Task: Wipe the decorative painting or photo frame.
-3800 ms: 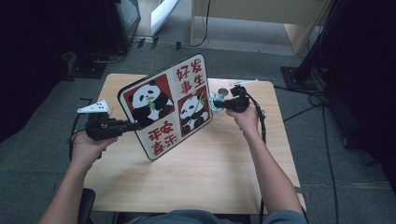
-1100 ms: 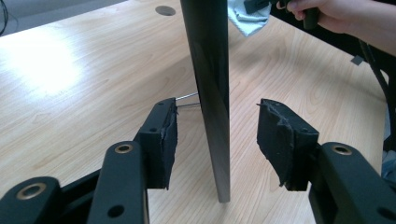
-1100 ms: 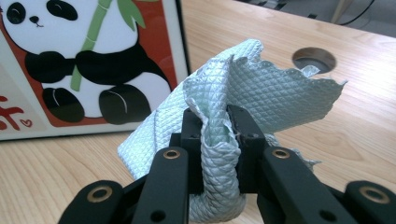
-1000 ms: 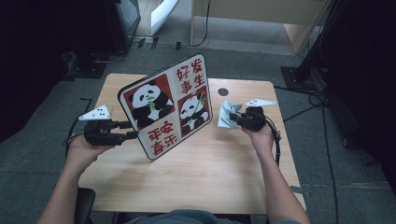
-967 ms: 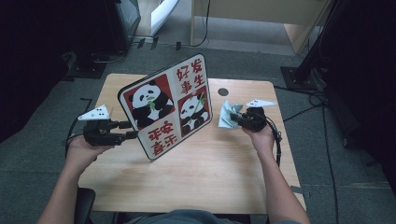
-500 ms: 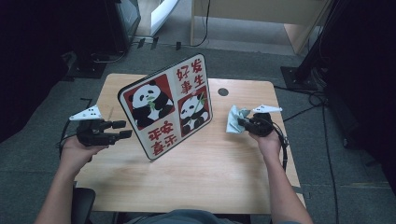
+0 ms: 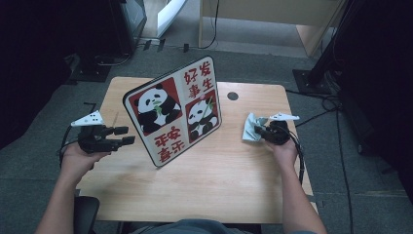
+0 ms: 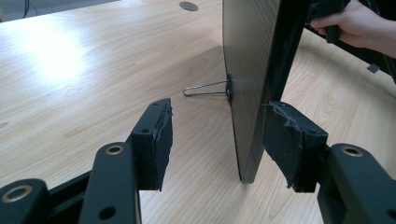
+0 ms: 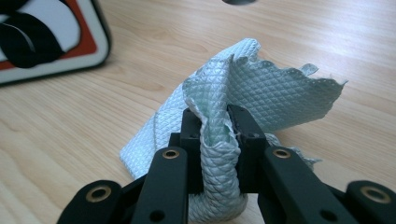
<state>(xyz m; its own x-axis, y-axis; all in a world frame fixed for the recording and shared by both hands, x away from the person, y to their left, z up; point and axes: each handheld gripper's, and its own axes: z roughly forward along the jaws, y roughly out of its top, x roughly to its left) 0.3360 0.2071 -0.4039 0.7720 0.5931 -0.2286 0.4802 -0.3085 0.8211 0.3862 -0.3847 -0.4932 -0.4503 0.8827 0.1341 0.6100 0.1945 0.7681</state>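
A panda picture board [image 7: 173, 117] with red characters stands upright and tilted on the wooden table [image 7: 219, 180]. My left gripper [image 7: 124, 135] hovers open just off the board's left edge. In the left gripper view that gripper [image 8: 218, 112] has its pads wide apart, and the board's thin dark edge [image 8: 247, 140] stands a little beyond them, untouched. My right gripper [image 7: 260, 131] rests low on the table to the right of the board, shut on a pale green quilted cloth [image 7: 251, 127]. In the right gripper view the cloth [image 9: 280, 98] bunches up between the jaws of that gripper [image 9: 215, 116].
A thin wire stand [image 8: 205, 88] props the board from behind. A round cable hole [image 7: 233, 96] lies near the table's far edge. The person's right hand [image 8: 355, 23] shows past the board. Cables trail on the dark floor at the right.
The left gripper has let go of the board's edge and drawn back to the left. The right gripper has carried the cloth off the board's face, right and down to the table.
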